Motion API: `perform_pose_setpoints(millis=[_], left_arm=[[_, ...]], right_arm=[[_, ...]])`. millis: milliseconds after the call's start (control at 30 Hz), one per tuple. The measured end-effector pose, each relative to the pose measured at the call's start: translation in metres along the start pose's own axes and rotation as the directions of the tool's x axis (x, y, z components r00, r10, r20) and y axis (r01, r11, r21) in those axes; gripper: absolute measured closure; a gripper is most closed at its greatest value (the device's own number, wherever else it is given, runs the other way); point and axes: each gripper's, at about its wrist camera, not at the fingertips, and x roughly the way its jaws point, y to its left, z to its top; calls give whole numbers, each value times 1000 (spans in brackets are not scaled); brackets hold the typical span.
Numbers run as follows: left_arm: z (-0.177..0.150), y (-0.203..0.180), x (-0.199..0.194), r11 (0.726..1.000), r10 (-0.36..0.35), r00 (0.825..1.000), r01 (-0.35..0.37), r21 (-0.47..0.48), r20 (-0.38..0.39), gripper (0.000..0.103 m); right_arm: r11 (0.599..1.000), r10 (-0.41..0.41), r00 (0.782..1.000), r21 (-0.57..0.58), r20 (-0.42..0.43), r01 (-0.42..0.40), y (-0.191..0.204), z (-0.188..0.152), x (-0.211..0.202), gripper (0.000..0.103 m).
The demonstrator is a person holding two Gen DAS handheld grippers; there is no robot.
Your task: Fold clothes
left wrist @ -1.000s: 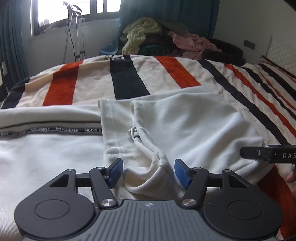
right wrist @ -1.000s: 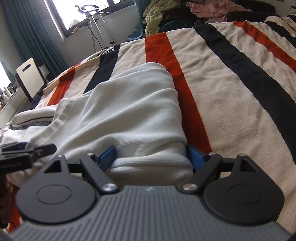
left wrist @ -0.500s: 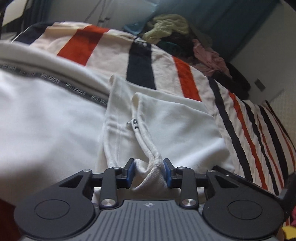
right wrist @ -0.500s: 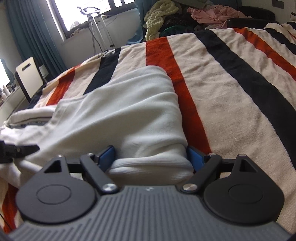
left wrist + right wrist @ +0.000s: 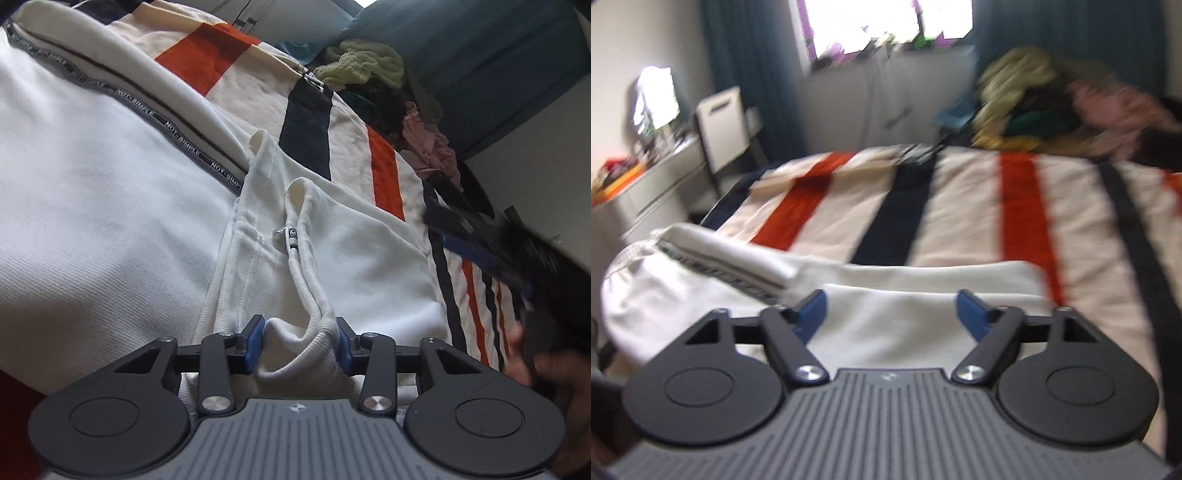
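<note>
The left gripper (image 5: 300, 345) pinches a bunched bit of the white clothes (image 5: 332, 258) between its blue fingers (image 5: 255, 341). Only the left view shows the little drawstring (image 5: 291, 240) and the right gripper (image 5: 480, 247), blurry, at the side. The right view is blurry too. There the right gripper (image 5: 891, 314) has its fingers spread wide over the white clothes (image 5: 886, 317), holding nothing. The clothes lie on a striped blanket (image 5: 960, 206). A heap of other clothes (image 5: 1027, 107) sits behind.
</note>
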Motion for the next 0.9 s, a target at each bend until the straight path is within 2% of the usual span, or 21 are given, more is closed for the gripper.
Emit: perform_pose_setpoints(millis=[133, 167, 267, 333, 400, 433, 467, 567, 633, 700, 767, 900], left_arm=[[0, 6, 2, 999, -30, 1000, 30, -13, -6, 60], [0, 8, 3, 999, -37, 999, 37, -27, -7, 60], [1, 13, 6, 997, -53, 999, 53, -48, -7, 60], [2, 15, 7, 997, -62, 998, 62, -55, -6, 63], [2, 15, 6, 997, -54, 999, 54, -56, 0, 68], [3, 16, 6, 997, -50, 999, 50, -56, 4, 76], [3, 16, 5, 997, -46, 999, 46, -56, 7, 77], [4, 17, 4, 998, -34, 999, 35, -57, 17, 79], [4, 18, 3, 998, -26, 999, 27, -58, 24, 80], [5, 19, 2, 998, -18, 999, 20, -59, 30, 81], [6, 20, 1, 998, -10, 999, 12, -60, 37, 82], [7, 21, -1, 998, 6, 999, -3, -62, 50, 82]], right_arm=[[995, 10, 992, -96, -122, -22, 35, 13, 58, 29], [995, 20, 989, -93, -147, -34, 39, 13, 70, 29], [998, -17, 979, -65, -201, 4, 39, 12, 99, 30], [997, -46, 971, -77, -234, 29, 38, 8, 113, 57], [997, -35, 968, -74, -248, 17, 38, 3, 118, 72], [996, -43, 971, -80, -234, 25, 40, 3, 116, 83], [995, -54, 975, -88, -216, 36, 41, 3, 113, 89], [994, -28, 996, -105, -84, 19, 49, 13, 91, 89], [990, -15, 1000, -143, 8, 16, 56, 22, 77, 89], [988, 1, 999, -154, 53, 7, 60, 28, 73, 89], [991, 2, 999, -131, 49, 5, 60, 29, 83, 89], [987, -40, 999, -157, -37, 34, 65, 9, 123, 89]])
